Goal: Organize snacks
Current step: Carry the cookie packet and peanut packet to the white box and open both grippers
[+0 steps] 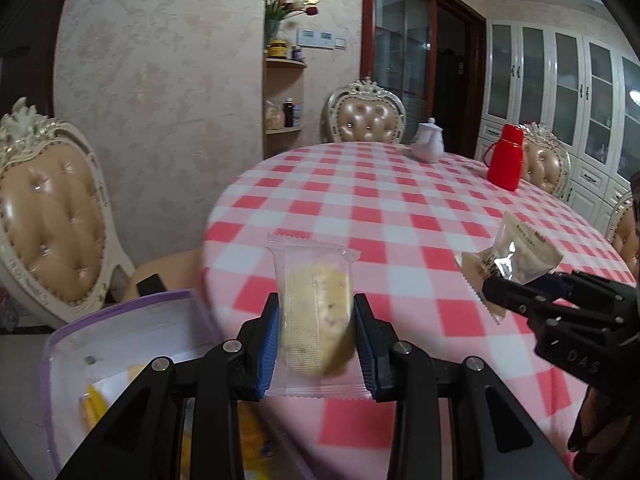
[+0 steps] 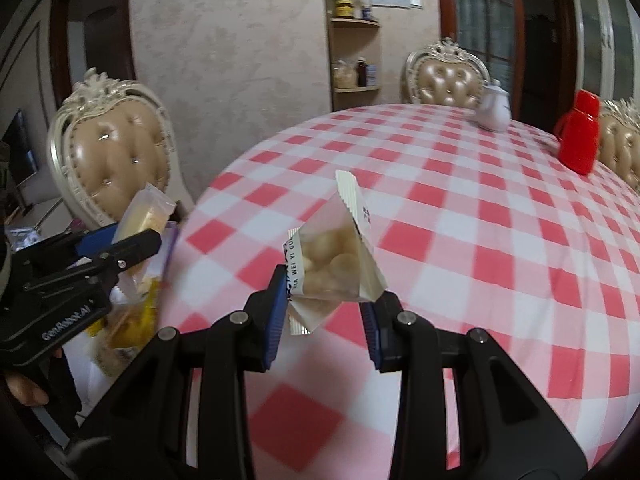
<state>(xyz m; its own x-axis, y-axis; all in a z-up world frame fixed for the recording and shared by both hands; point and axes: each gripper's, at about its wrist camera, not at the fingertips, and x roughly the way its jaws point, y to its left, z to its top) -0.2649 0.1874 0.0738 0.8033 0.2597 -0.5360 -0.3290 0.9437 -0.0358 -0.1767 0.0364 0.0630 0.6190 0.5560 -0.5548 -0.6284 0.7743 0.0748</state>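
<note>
Above the pink-and-white checked table (image 1: 400,208), the left gripper (image 1: 316,340) has its jaws clamped on an upright clear-wrapped pastry (image 1: 316,312), pale yellow and speckled, with crimped seals at top and bottom. The right gripper (image 2: 326,312) has its jaws closed on a tilted beige packet (image 2: 334,256) whose clear window shows round pale pieces. Beside the table edge, a purple-rimmed white bin (image 1: 120,332) holds blurred yellow snacks.

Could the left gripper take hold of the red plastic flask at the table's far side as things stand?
Probably not: the left gripper is shut on a clear-wrapped pale cake, and the red plastic flask stands far across the checked table.
</note>
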